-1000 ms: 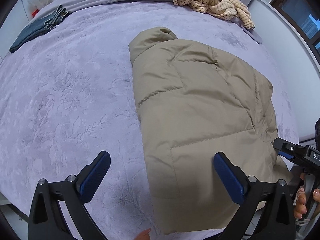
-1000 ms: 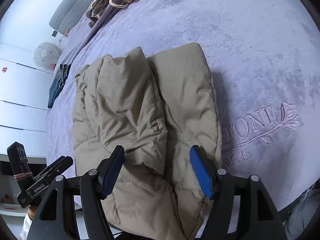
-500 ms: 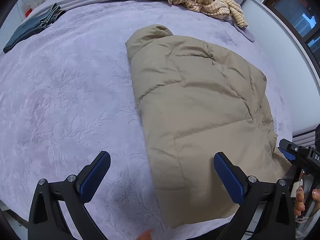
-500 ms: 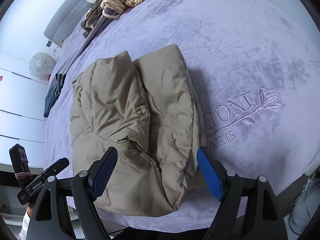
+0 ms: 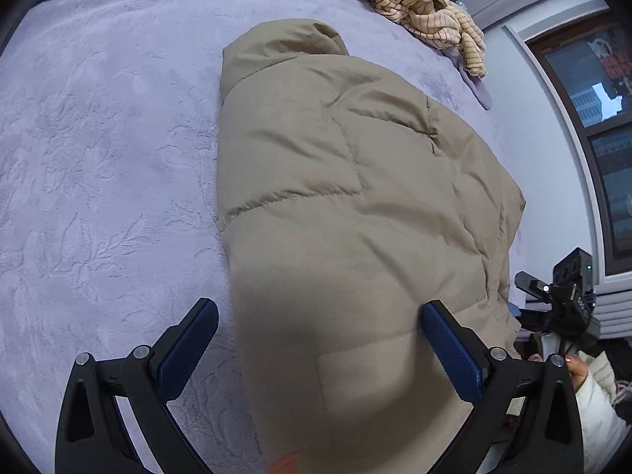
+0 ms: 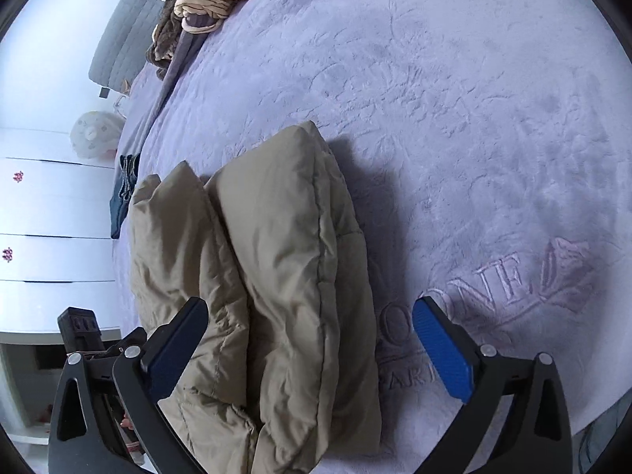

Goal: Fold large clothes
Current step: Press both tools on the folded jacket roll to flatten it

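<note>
A tan puffer jacket (image 5: 347, 205) lies folded on the lavender bed cover (image 5: 98, 166), its collar at the far end. My left gripper (image 5: 320, 347) is open and empty, its jaws spread over the jacket's near hem. The jacket also shows in the right wrist view (image 6: 272, 276), with both sleeves folded in side by side. My right gripper (image 6: 312, 347) is open and empty over the jacket's near end. The right gripper also shows at the right edge of the left wrist view (image 5: 561, 300).
A heap of striped cream clothes (image 5: 426, 4) lies at the far end of the bed. Folded dark jeans (image 6: 124, 193) lie near the bed's left edge. White drawers (image 6: 47, 237) stand left of the bed. A window (image 5: 600, 118) is on the right.
Both grippers have moved down and closer to the jacket's near end. The jacket now fills more of each view. Both stay open.
</note>
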The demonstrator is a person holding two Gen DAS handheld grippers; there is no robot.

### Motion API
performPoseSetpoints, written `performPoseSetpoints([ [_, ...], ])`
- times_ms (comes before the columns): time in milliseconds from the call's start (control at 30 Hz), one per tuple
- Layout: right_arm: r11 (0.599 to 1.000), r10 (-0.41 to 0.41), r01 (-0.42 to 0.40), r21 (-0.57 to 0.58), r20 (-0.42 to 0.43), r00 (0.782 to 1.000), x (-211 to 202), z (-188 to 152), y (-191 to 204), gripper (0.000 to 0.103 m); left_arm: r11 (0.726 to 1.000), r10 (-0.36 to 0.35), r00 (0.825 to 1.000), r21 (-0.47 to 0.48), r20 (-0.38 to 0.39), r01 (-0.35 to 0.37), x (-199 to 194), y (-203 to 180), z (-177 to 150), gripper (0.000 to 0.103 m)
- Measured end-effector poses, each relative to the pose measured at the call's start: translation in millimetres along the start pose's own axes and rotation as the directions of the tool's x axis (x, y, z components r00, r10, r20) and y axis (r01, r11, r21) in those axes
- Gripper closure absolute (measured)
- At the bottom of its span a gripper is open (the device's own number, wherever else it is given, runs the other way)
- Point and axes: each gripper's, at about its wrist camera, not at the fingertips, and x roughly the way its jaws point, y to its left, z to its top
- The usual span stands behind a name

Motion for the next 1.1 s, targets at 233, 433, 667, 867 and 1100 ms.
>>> performPoseSetpoints([
  [233, 0.986, 0.143, -0.137, 0.089, -0.064, 0.988, 44, 27, -29, 0.000, 0.994, -0.082, 0.996, -0.077, -0.035, 0.079, 23, 9, 10, 0.000],
  [433, 0.915, 0.400, -0.390, 0.106, -0.088, 0.912, 51, 36, -17, 0.000, 0.996, -0.055, 0.998, -0.076, -0.037, 0.053, 33, 2, 12, 0.000],
  [667, 0.964, 0.159, -0.207, -0.167, -0.258, 0.953, 74, 42, 39, 0.000, 1.000, -0.013, 0.999, -0.018, -0.045, 0.013, 34, -9, 16, 0.000],
  [867, 0.971, 0.127, -0.182, -0.156, -0.305, 0.944, 101, 42, 43, 0.000, 0.993, -0.107, 0.994, -0.055, -0.029, 0.105, 38, 14, 38, 0.000],
  [1100, 0.970, 0.151, -0.204, -0.131, -0.335, 0.930, 115, 54, 40, 0.000, 0.947, -0.297, 0.951, -0.159, -0.089, 0.280, 74, 33, 41, 0.000],
])
